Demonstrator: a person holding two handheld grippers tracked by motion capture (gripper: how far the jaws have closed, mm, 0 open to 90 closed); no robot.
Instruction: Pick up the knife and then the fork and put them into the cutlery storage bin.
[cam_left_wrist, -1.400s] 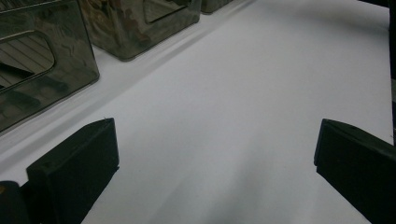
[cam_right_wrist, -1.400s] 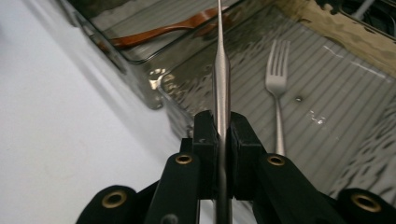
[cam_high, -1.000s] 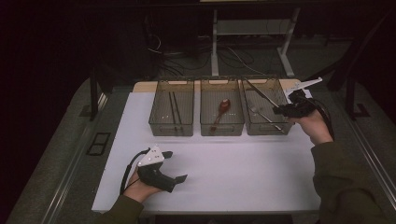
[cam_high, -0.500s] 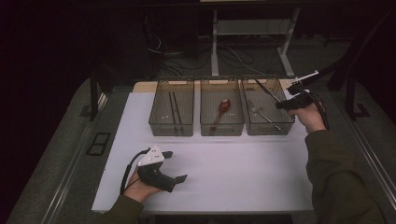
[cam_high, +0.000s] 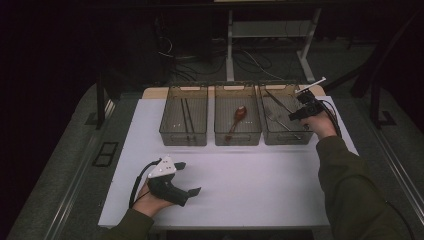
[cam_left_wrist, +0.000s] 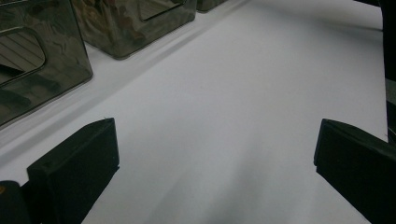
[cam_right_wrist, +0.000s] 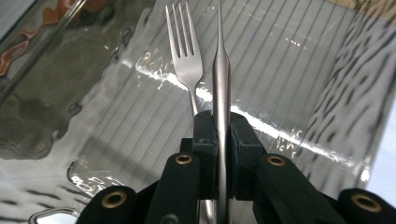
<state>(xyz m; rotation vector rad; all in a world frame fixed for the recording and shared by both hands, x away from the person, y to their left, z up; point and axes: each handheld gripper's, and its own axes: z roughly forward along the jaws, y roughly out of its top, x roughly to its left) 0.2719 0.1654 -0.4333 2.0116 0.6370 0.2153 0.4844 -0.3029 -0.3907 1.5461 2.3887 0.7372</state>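
Your white surface (cam_high: 260, 180) carries three clear bins in a row: the left bin (cam_high: 183, 121) and middle bin (cam_high: 237, 120) lie beyond your left jaws, the right bin (cam_high: 285, 121) under your right jaws.

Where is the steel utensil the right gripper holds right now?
Clamped edge-on in the right gripper, the thin steel utensil hangs over the rightmost clear bin, beside a silver fork.

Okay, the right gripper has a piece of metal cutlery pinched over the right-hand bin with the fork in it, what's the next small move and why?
Probably lower it a little further and then open the jaws. The right gripper is shut on a slim metal utensil, held edge-on above the right bin, where a fork already lies. The left gripper rests open on the white table, so it plays no part.
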